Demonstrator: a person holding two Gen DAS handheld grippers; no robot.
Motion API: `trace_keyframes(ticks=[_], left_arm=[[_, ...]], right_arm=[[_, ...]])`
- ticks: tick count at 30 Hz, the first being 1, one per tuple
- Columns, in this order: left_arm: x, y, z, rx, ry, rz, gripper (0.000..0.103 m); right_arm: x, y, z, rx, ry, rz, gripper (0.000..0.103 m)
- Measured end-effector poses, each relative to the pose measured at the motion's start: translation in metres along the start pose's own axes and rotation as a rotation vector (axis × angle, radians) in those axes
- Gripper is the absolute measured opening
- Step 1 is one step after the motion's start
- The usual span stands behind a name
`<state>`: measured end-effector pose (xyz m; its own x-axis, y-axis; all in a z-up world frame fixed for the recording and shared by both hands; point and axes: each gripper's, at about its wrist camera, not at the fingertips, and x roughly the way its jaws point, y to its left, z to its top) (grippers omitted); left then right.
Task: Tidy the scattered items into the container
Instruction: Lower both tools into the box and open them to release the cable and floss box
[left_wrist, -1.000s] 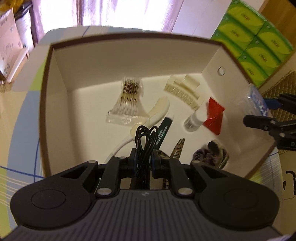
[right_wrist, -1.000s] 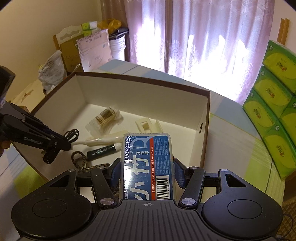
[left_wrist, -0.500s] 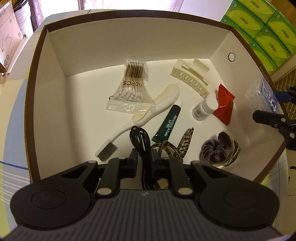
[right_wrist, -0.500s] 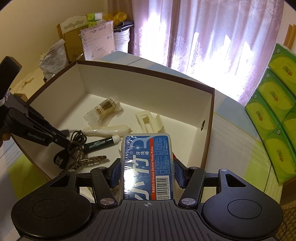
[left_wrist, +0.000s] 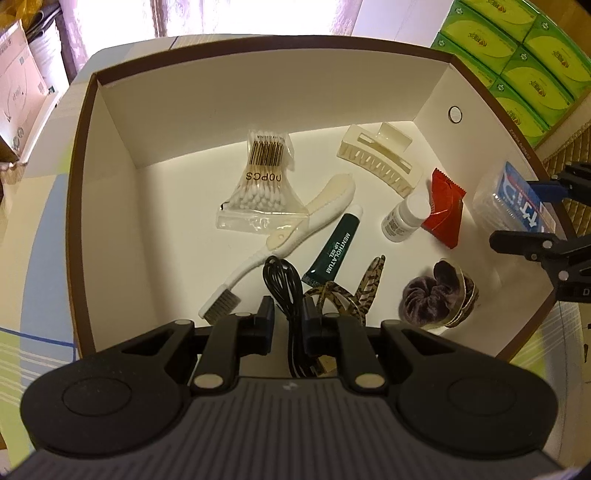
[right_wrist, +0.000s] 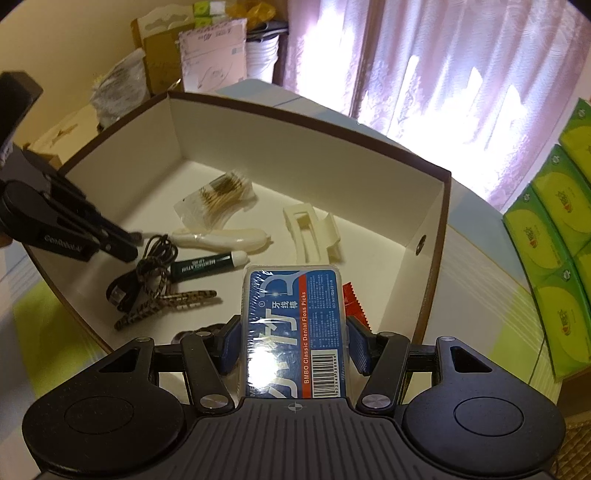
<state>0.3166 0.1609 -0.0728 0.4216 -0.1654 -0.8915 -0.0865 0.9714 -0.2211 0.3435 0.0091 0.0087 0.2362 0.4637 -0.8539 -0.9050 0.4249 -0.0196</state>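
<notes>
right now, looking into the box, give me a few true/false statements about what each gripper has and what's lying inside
1. The right gripper is shut on the floss pick box. True.
2. The black cable lies clear of the left gripper. False: it runs between the fingers, though the jaws stand slightly apart.
3. The lip gel tube is in the container. True.
4. The hair claw is red. False: it is cream.

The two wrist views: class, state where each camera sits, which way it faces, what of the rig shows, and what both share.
Left wrist view: behind the left claw, looking down into the box; the claw's fingers flank the black cable.
Right wrist view: behind the right claw, facing across the box toward the curtains, holding the floss picks pack.
Shared: box, lip gel tube, hair claw clip, each other's claw.
</notes>
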Motion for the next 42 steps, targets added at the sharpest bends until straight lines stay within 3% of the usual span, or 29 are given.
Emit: trace_keyframes(ticks=[8, 15, 30, 37, 39, 40, 41, 42], left_arm=[[-0.011, -0.005, -0.002, 0.075, -0.061, 0.056, 0.011], [-0.016, -0.004, 0.0, 0.082, -0.082, 0.058, 0.011], [-0.021, -0.009, -0.003, 0.079, -0.093, 0.051, 0.024], [-0.03, -0.015, -0.005, 0.07, -0.109, 0.06, 0.046], [-0.035, -0.017, -0.006, 0.068, -0.116, 0.061, 0.054], [-0.038, -0.019, -0.007, 0.068, -0.121, 0.062, 0.063], [-0.041, -0.02, -0.008, 0.069, -0.128, 0.065, 0.069], [-0.045, -0.022, -0.009, 0.072, -0.136, 0.07, 0.07]], right_arm=[[0.017, -0.001, 0.006, -0.055, 0.111, 0.026, 0.06], [0.028, 0.004, 0.016, -0.12, 0.191, 0.027, 0.06], [0.019, 0.008, 0.015, -0.13, 0.162, 0.066, 0.061], [0.007, 0.012, 0.01, -0.097, 0.125, 0.087, 0.061], [0.003, 0.013, 0.008, -0.077, 0.11, 0.095, 0.061], [0.0, 0.015, 0.007, -0.068, 0.101, 0.099, 0.061], [-0.003, 0.016, 0.006, -0.061, 0.091, 0.104, 0.064], [-0.007, 0.018, 0.005, -0.053, 0.074, 0.103, 0.075]])
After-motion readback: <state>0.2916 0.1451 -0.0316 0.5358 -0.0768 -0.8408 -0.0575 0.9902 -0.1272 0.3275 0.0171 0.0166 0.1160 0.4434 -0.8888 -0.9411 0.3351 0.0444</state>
